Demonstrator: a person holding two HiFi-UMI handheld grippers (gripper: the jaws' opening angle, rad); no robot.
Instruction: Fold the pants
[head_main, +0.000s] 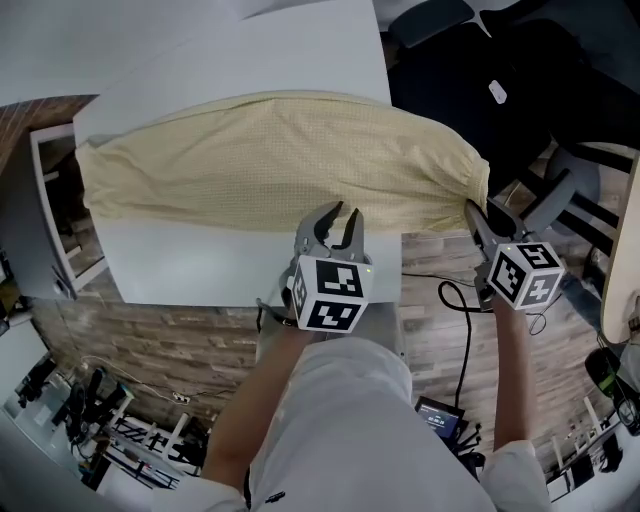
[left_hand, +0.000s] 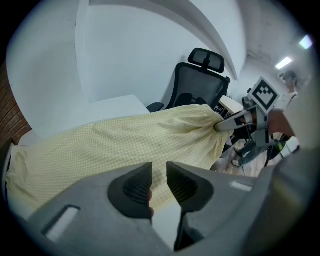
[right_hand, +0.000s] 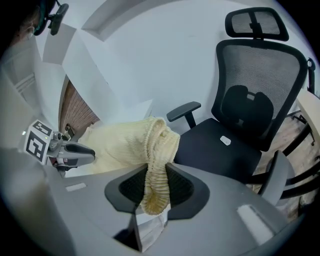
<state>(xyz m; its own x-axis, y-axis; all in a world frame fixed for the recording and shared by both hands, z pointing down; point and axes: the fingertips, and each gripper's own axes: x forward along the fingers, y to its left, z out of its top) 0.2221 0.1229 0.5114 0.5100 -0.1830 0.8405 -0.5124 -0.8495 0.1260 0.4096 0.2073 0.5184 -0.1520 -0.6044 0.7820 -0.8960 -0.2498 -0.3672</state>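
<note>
Your right gripper (right_hand: 156, 172) fingers clamp the gathered elastic end of the pants (head_main: 270, 160), while your left gripper (left_hand: 159, 172) fingers stand parted, empty, over the pants' near edge.

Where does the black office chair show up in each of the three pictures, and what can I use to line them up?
Head view: the chair is in the upper right corner, seen from above.
Left gripper view: upper middle, behind the cloth.
Right gripper view: it fills the right half, large and close.
Shared landmark: the yellow pants, whose gathered end lies nearest the chair in all three.
</note>
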